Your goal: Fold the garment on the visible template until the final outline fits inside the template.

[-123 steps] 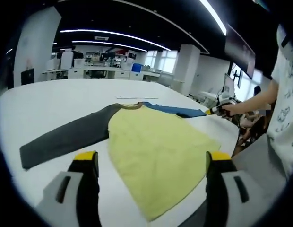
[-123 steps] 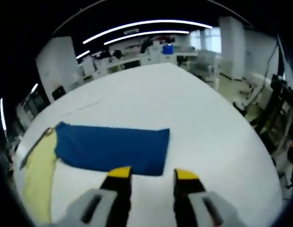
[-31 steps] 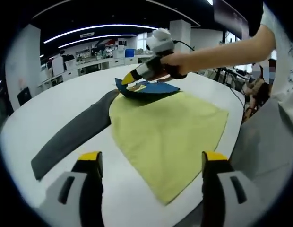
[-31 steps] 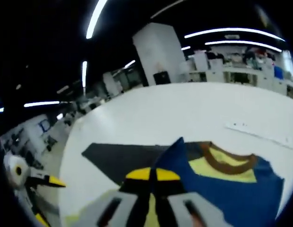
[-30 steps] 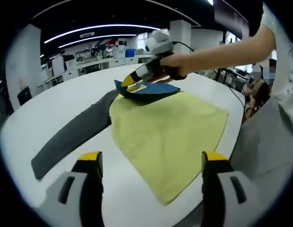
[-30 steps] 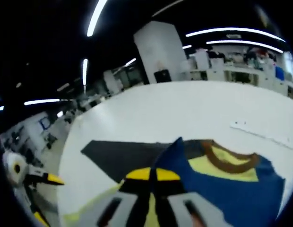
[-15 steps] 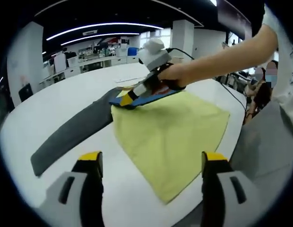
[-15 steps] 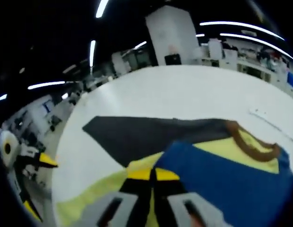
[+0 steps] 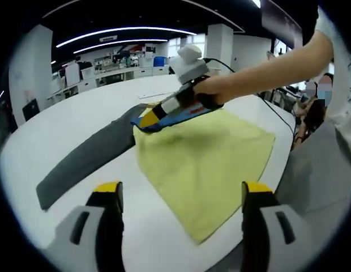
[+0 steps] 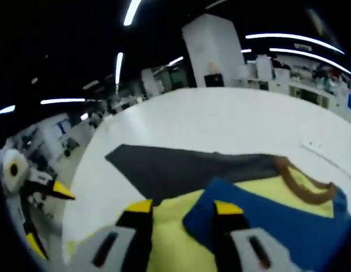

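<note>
Raglan shirt (image 9: pixel 204 153) spread flat on white worktop (image 9: pixel 62 124): yellow body, grey sleeve (image 9: pixel 85 161) stretched outward, blue sleeve (image 10: pixel 266 218) laid over the chest toward the brown collar (image 10: pixel 300 181), probably to narrow the outline. Right tool (image 10: pixel 181 208) parted above the blue cuff, gripping nothing. Left tool (image 9: pixel 181 190) spread wide, unloaded, poised near the hem.

The garment (image 9: pixel 204 153) has a yellow body, one dark grey sleeve (image 9: pixel 85 161), one blue sleeve (image 10: pixel 266 218) and a brown collar (image 10: pixel 300 184); the counter (image 9: pixel 68 122) is white.
</note>
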`<state>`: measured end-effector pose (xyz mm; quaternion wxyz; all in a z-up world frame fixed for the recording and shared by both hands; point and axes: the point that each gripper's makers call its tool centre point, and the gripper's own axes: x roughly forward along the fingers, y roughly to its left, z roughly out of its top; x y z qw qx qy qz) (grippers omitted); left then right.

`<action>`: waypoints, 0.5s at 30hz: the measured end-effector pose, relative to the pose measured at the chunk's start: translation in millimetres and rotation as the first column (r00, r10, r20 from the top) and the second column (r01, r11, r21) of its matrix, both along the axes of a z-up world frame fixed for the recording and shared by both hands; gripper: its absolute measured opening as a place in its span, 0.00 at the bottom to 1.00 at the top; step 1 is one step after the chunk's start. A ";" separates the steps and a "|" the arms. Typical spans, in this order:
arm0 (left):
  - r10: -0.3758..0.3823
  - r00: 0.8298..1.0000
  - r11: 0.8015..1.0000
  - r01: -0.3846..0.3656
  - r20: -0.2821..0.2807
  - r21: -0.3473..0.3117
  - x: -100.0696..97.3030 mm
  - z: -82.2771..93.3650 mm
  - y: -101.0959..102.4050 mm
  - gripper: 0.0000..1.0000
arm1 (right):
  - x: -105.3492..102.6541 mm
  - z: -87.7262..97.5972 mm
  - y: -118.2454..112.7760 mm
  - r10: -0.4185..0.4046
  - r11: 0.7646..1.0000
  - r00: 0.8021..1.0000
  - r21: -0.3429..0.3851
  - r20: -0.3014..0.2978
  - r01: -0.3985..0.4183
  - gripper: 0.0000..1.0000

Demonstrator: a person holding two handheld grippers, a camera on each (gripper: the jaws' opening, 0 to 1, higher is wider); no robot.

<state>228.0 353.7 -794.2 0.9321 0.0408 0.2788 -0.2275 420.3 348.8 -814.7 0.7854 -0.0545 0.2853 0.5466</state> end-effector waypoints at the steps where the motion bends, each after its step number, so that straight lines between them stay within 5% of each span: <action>1: 0.000 1.000 1.000 0.000 0.000 -0.001 0.0 0.2 -0.2 0.83 | 0.9 0.3 -1.4 -0.002 1.000 1.000 -0.001 0.002 0.002 0.64; 9: -0.003 1.000 1.000 0.003 -0.001 -0.007 -0.8 0.5 -1.9 0.83 | 4.7 8.5 -13.4 -0.029 0.999 0.999 0.021 0.023 0.029 0.99; 15: 0.002 1.000 1.000 -0.002 -0.003 -0.018 -1.0 0.3 -1.4 0.83 | 2.1 7.3 -24.3 -0.016 1.000 0.999 -0.017 0.051 0.017 0.99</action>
